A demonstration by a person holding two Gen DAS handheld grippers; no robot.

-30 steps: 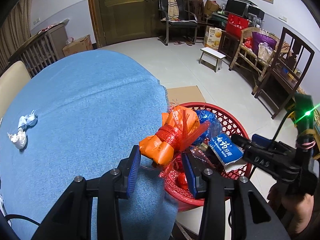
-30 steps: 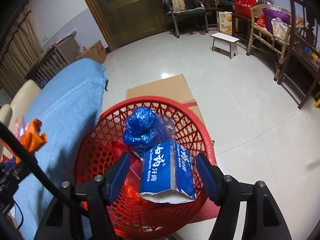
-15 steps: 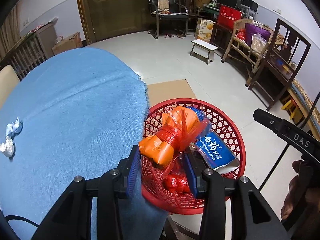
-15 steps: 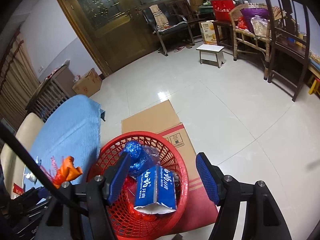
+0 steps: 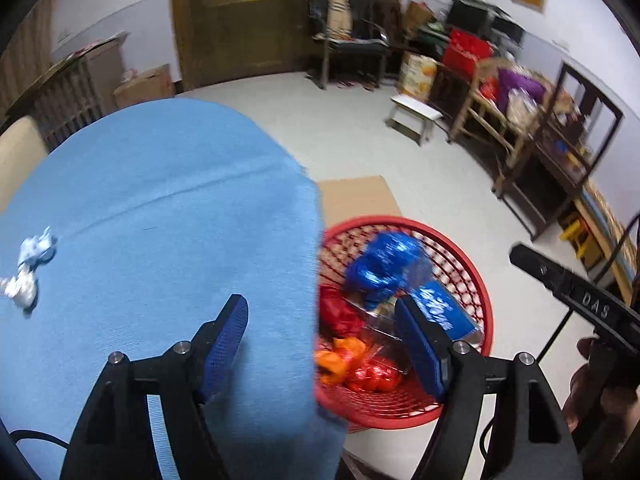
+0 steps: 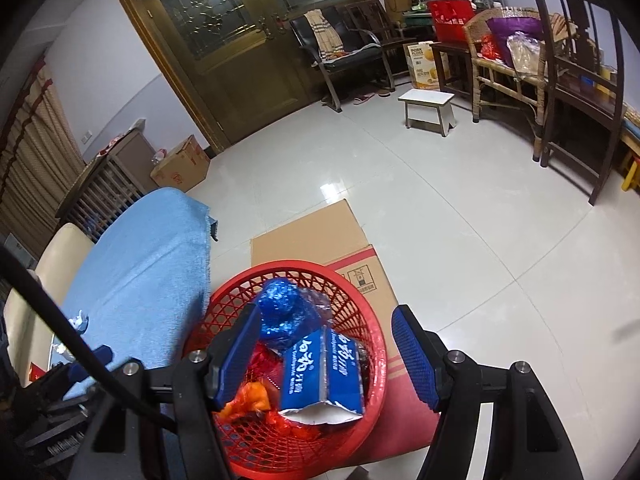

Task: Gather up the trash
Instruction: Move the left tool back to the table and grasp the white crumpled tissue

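Observation:
A red mesh basket (image 5: 472, 276) (image 6: 224, 312) stands on the floor beside the blue-clothed table (image 5: 160, 224). In it lie an orange wrapper (image 5: 340, 356) (image 6: 250, 396), a blue foil bag (image 5: 384, 264) (image 6: 280, 308), a blue tissue pack (image 5: 444, 312) (image 6: 320, 368) and red wrappers. My left gripper (image 5: 324, 344) is open and empty over the table edge and basket. My right gripper (image 6: 324, 356) is open and empty above the basket. Crumpled white tissue (image 5: 28, 272) lies on the table at the left.
Flattened cardboard (image 6: 312, 236) lies on the tiled floor behind and under the basket. A small white stool (image 6: 428, 108), chairs (image 6: 344, 52) and wicker furniture (image 6: 512, 60) stand further back. A cream chair back (image 5: 16, 152) is by the table's far left.
My left gripper opened and let go of the orange wrapper, which now lies in the basket. The left gripper shifted back over the table edge. The right gripper rose higher above the basket.

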